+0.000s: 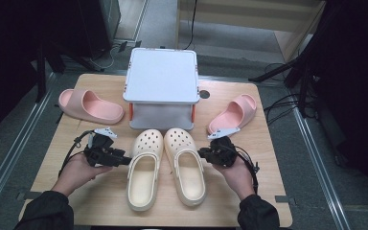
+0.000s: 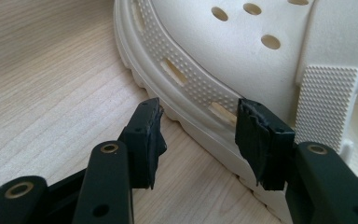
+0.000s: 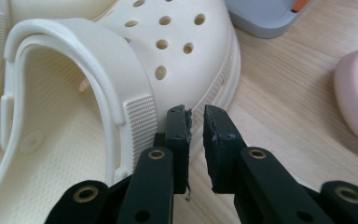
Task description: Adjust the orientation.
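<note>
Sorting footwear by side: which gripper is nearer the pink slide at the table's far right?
Right. The right gripper sits just below that pink slide; the left gripper is beyond both cream clogs.

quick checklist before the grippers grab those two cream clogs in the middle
1. Left gripper open wide enough: ok, jaws apart, straddling the ribbed sole edge of the left cream perforated foam clog.
2. Right gripper open: not ok, jaws nearly closed beside the right cream perforated foam clog, only a thin gap.
3. Clogs paired, toes toward the white and grey two-tier stand: ok.
4. Pink foam slides out of the way: ok, near the table's far corners.
5. Jaw pads sound: cannot tell, edges look frayed.
</note>
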Motion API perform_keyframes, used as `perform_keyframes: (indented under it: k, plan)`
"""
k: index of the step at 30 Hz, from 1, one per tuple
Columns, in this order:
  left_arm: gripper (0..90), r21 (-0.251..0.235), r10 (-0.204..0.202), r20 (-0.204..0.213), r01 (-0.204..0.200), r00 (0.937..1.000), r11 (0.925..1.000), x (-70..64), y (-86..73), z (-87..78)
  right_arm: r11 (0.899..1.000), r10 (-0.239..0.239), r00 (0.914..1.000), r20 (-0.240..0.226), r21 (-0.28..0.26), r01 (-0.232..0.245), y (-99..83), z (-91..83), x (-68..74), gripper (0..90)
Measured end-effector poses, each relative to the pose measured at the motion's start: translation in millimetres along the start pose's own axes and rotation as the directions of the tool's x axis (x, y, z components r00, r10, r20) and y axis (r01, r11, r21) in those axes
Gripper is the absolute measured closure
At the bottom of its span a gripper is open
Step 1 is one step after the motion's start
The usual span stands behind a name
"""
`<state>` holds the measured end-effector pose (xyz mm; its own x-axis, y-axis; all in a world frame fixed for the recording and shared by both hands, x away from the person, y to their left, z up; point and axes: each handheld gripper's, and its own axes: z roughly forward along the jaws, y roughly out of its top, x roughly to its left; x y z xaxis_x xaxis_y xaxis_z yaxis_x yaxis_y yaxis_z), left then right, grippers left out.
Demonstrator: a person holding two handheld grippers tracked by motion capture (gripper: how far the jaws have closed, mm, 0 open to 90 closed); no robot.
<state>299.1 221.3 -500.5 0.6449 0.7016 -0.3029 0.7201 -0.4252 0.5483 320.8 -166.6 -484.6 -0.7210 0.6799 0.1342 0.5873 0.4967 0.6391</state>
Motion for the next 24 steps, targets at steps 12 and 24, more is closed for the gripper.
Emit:
perform_keyframes:
  k: [12,24]
  plan:
    - [49.6,0.030,0.039,0.040,-0.040,0.9985,0.9988,-5.7,8.0,7.4,0.999,0.026,0.9989,-0.040,-0.025,-0.027,-6.2,3.0,14.8,79.5]
    - [57.8,-0.050,0.041,0.002,-0.041,0.9992,0.9979,0.7,9.8,-9.7,0.981,0.058,0.9968,-0.054,-0.182,-0.067,-2.6,-29.8,29.1,66.2]
